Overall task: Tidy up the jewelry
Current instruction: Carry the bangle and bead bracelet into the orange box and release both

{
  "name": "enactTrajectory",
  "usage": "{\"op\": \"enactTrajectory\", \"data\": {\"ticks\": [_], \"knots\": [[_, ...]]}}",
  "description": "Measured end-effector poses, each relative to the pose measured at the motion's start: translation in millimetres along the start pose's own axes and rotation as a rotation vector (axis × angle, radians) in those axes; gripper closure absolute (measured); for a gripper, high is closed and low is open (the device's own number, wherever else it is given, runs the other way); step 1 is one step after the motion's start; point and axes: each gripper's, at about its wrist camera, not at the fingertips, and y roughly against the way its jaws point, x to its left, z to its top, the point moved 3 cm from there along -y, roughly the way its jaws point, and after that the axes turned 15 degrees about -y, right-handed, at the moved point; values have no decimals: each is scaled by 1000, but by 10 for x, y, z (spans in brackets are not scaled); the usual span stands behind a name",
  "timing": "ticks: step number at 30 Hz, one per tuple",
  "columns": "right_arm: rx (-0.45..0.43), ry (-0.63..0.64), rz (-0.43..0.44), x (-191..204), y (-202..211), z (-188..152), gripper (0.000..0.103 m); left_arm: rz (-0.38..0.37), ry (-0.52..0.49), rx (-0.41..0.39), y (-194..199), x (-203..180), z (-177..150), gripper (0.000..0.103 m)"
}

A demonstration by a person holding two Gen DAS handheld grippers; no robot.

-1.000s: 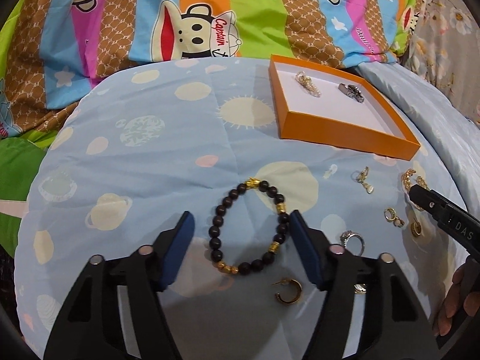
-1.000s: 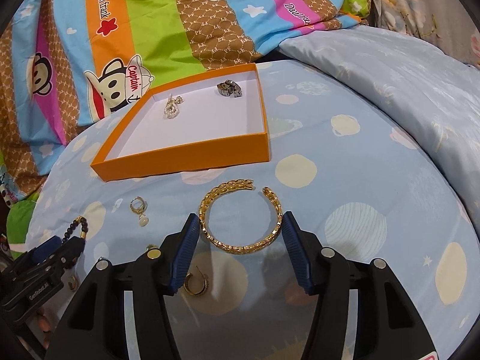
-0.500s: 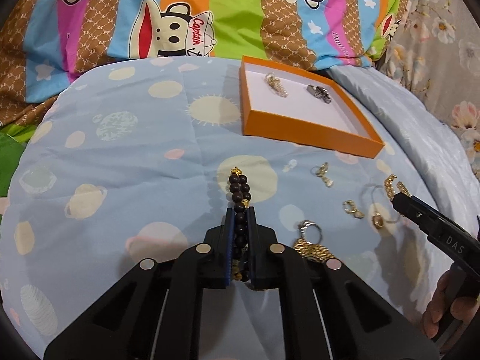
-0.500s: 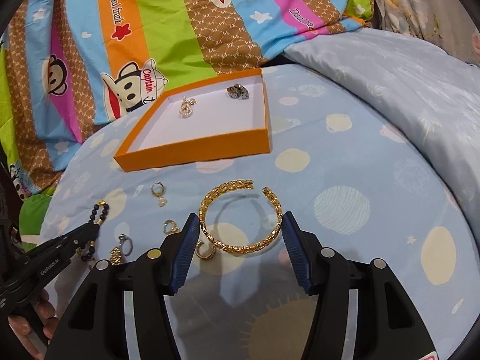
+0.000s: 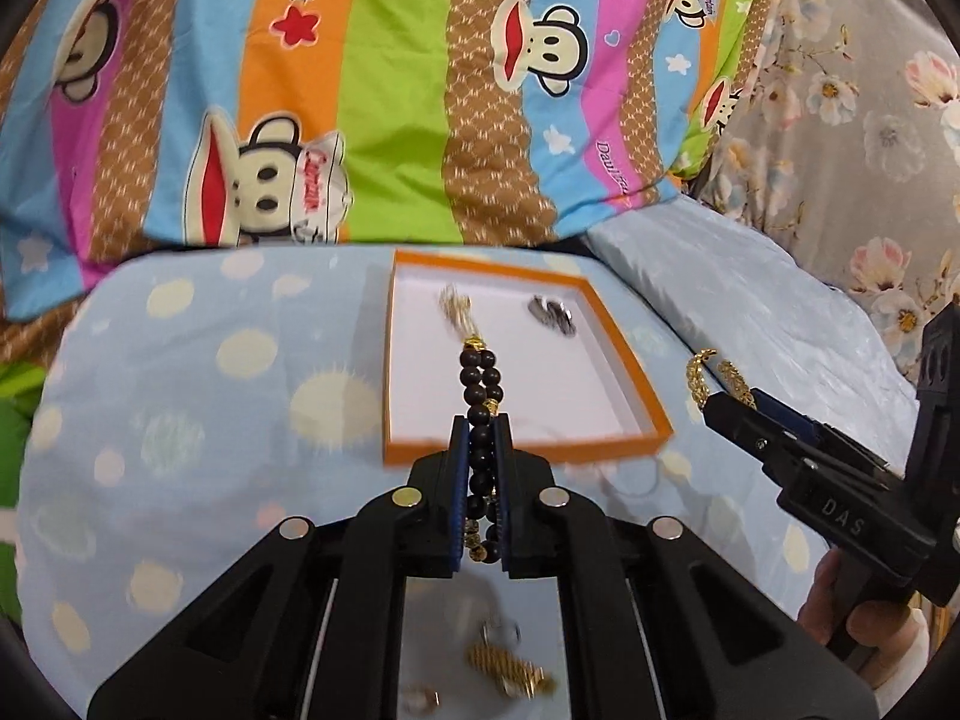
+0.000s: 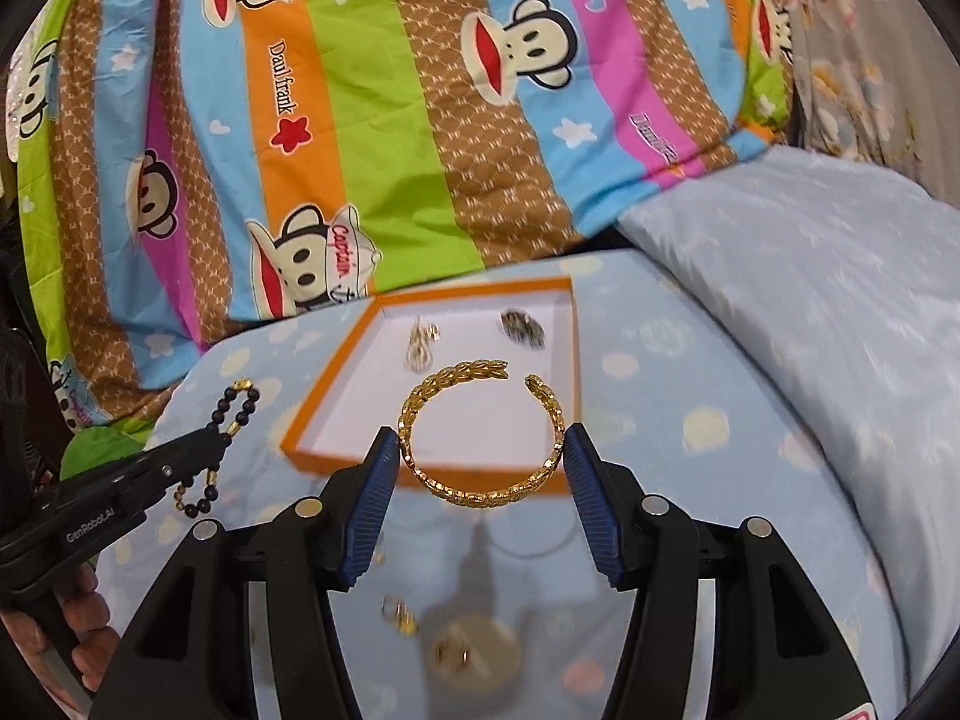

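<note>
both pieces are now riding in the air where a second ago they were lying on the blue planet-print sheet: the left gripper is pinching the dark beaded bracelet between nearly closed jaws, the loop squashed flat and sticking out toward 12 o'clock, while the right gripper is carrying the gold cuff bangle, its jaws set wide and pressing on the bangle's two sides, its gap facing 1 o'clock. both are now lining up over the near edge of the orange box, so the drop-off looks close, with only the release left for these two. the left view is showing small gold pieces waiting on the sheet at 6 o'clock, blurred, and the bangle edge-on at 3 o'clock. the right view is showing the bangle's full open ring, the beaded loop at 9 o'clock, and the box's gold earring and dark silvery piece at 12 o'clock.
</note>
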Motion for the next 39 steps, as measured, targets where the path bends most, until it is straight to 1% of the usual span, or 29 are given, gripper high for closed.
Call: {"op": "enactTrajectory", "data": {"ticks": [3,8,10,13,18,22,27,30,31,32,34,36,39], "knots": [[16,13,10,57,-257,142,48,6,-3,14,-287,46,179,96],[76,11,13,67,-720,248,48,14,-7,60,-811,128,300,96],[103,0,16,42,-887,255,48,14,-7,81,-996,153,300,96],[123,4,0,24,-1080,241,48,19,-8,115,-1262,186,274,96],[152,20,-18,6,-1299,208,48,17,-16,143,-1447,202,222,96],[161,27,-34,-18,-1392,164,47,33,-21,149,-1495,225,191,96],[133,41,-57,-26,-1398,170,46,48,-15,146,-1517,257,187,96],[118,30,-50,-44,-1346,202,46,66,-26,135,-1497,252,190,95],[102,27,-57,-57,-1296,225,45,75,-28,128,-1473,256,201,90],[90,24,-58,-66,-1245,246,44,83,-27,112,-1424,265,220,84],[68,8,-50,-97,-1087,284,43,91,-24,87,-1311,289,254,76],[54,-2,-39,-138,-907,284,42,105,-23,65,-1150,319,267,73],[47,0,-35,-206,-599,161,42,117,-31,45,-875,340,208,69]]}}
